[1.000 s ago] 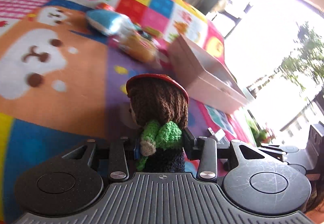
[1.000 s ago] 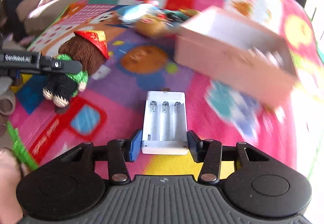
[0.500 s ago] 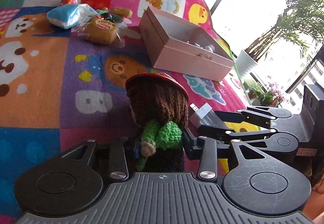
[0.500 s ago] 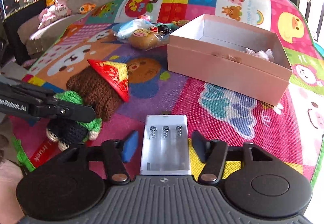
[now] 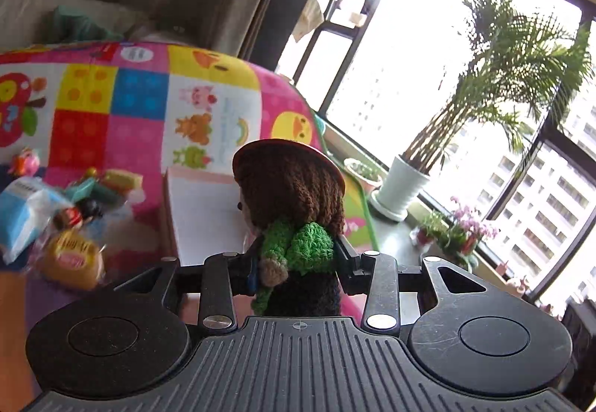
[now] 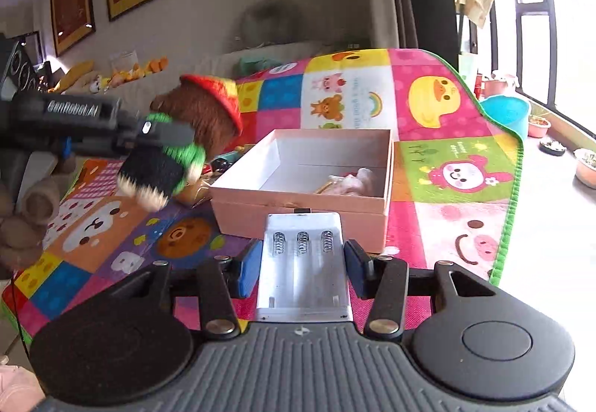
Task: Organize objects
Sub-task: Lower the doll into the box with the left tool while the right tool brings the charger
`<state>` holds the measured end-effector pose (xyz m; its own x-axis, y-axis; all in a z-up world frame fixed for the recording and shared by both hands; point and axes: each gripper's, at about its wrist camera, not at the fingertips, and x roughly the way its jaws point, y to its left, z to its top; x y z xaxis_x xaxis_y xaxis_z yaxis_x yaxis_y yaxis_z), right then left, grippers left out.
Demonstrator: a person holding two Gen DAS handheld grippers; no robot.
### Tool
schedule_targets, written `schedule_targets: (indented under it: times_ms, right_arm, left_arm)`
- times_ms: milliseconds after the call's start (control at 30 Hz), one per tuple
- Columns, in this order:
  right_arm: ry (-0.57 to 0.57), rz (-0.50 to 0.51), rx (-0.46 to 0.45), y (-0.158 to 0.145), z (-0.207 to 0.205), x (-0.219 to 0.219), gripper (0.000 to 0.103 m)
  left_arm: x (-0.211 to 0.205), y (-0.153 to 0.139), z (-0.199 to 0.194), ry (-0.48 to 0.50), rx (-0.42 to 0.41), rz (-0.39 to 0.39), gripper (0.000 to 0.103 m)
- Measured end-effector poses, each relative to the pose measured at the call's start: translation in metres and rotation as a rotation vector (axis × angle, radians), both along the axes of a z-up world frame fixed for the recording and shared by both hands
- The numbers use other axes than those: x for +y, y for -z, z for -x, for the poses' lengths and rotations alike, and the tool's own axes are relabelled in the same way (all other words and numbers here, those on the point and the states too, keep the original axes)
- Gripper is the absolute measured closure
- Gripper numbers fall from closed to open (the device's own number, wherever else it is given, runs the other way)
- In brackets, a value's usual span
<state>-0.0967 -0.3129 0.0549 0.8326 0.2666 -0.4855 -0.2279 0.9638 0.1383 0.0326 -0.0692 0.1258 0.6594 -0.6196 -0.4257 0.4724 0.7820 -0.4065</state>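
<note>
A crochet doll (image 5: 290, 203) with brown hair, a red hat and a green top is clamped at the body in my left gripper (image 5: 298, 263), held in the air above the mat. The right wrist view shows that doll (image 6: 197, 114) and my left gripper (image 6: 160, 136) to the left of the open pink box (image 6: 298, 214). My right gripper (image 6: 303, 266) is shut on a white battery holder (image 6: 303, 255) with three springs, just in front of the box's near wall. In the left wrist view the pink box (image 5: 201, 214) lies right behind the doll.
A colourful play mat (image 6: 447, 170) covers the floor. Snack packets (image 5: 70, 255) and a blue packet (image 5: 18, 222) lie left of the box. A pale wrapped item (image 6: 350, 183) sits inside the box. A potted palm (image 5: 402, 188) and a blue bowl (image 6: 506, 112) stand by the window.
Both grippers have risen and come closer to the pink box with their loads. The doll went from low over the mat to high beside the box.
</note>
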Motion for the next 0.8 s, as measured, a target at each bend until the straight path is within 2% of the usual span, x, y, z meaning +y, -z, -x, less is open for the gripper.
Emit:
schedule_targets:
  times_ms: [67, 133, 200, 267, 300, 433, 500, 633, 800]
  right_arm:
    - [0.018, -0.005, 0.009, 0.004, -0.004, -0.005, 0.056]
    - [0.024, -0.012, 0.020, 0.008, -0.006, -0.008, 0.056]
    - [0.033, -0.015, 0.029, 0.012, -0.007, -0.010, 0.056]
    - [0.043, -0.012, 0.034, 0.015, -0.007, -0.013, 0.056]
    - [0.050, -0.010, 0.037, 0.016, -0.008, -0.015, 0.056]
    - [0.069, -0.005, 0.060, 0.020, -0.017, -0.020, 0.056]
    - [0.074, 0.005, 0.063, 0.018, -0.023, -0.019, 0.056]
    - [0.085, 0.018, 0.023, 0.005, -0.037, -0.015, 0.056]
    - [0.082, 0.044, -0.036, -0.025, -0.076, -0.004, 0.055]
  left_arm:
    - [-0.020, 0.003, -0.031, -0.010, -0.011, -0.031, 0.061]
    - [-0.041, 0.018, -0.060, -0.012, 0.001, -0.121, 0.061]
    - [-0.053, 0.040, -0.085, 0.002, 0.088, -0.180, 0.061]
    - [-0.056, 0.064, -0.097, 0.016, 0.210, -0.193, 0.060]
    - [-0.055, 0.072, -0.098, 0.015, 0.237, -0.200, 0.061]
    - [-0.053, 0.072, -0.086, 0.035, 0.189, -0.239, 0.060]
    - [-0.044, 0.063, -0.080, 0.021, 0.147, -0.223, 0.061]
    - [-0.020, 0.036, -0.051, -0.032, 0.008, -0.176, 0.061]
    - [0.005, 0.025, -0.015, -0.055, -0.075, -0.155, 0.061]
